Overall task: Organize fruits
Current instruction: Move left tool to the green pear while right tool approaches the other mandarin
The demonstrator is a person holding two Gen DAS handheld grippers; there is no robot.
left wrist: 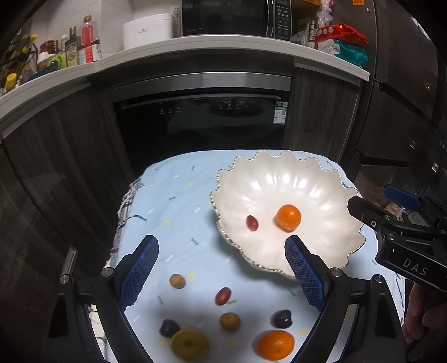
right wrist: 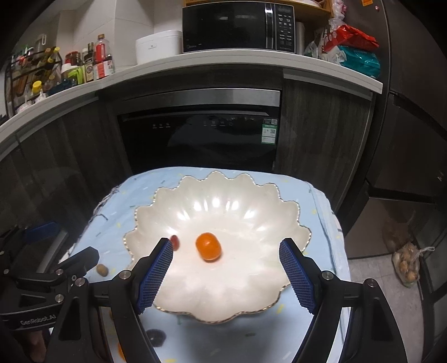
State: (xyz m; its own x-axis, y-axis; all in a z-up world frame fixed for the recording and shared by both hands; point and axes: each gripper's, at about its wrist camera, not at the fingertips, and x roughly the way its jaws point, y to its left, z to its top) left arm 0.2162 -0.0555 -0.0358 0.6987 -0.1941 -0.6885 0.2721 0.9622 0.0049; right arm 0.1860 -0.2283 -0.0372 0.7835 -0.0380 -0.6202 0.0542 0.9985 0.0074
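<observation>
A white scalloped bowl [left wrist: 313, 178] sits on a light blue cloth [left wrist: 178, 201] and holds an orange [left wrist: 289, 217] and a red grape [left wrist: 252, 222]. On the cloth in front lie another orange [left wrist: 276, 345], a red grape [left wrist: 223, 296], two brown longans [left wrist: 177, 281] [left wrist: 230, 321], two dark fruits [left wrist: 282, 319] [left wrist: 169, 328] and a yellow-green fruit [left wrist: 190, 345]. My left gripper [left wrist: 222, 273] is open above these loose fruits. My right gripper [right wrist: 226, 273] is open and empty over the bowl [right wrist: 251, 201], just behind the orange [right wrist: 208, 246] and grape [right wrist: 175, 241].
The cloth-covered table stands before a dark built-in oven [left wrist: 201, 123] and cabinets. A counter above carries bottles [left wrist: 89, 42], a white cooker [left wrist: 148, 29] and a microwave [left wrist: 234, 16]. A bag of longans [right wrist: 408, 265] lies on the floor at right.
</observation>
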